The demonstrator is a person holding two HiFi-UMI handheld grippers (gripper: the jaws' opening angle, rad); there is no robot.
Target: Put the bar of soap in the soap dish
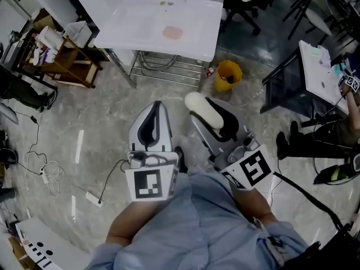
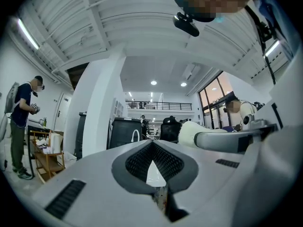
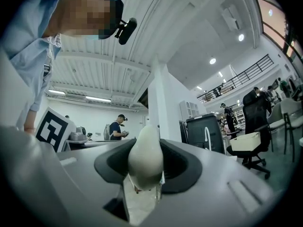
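Note:
A white oval bar of soap (image 1: 201, 108) sits between the jaws of my right gripper (image 1: 211, 118), which is shut on it; the right gripper view shows the soap (image 3: 146, 156) bulging up out of the dark pads. My left gripper (image 1: 156, 108) is held alongside it, shut with nothing in it, its pads meeting at the tip (image 2: 152, 147). Both are held over the floor, short of a white sink table (image 1: 140, 30). On that table lies a pinkish soap dish (image 1: 172, 32). The soap (image 2: 190, 132) also shows at the right of the left gripper view.
A yellow bin (image 1: 228, 76) stands on the floor by the table's right leg. A wooden shelf cart (image 1: 63, 61) stands at the left, and cables and a power strip (image 1: 93, 198) lie on the floor. A desk (image 1: 319, 72) and office chairs are at the right.

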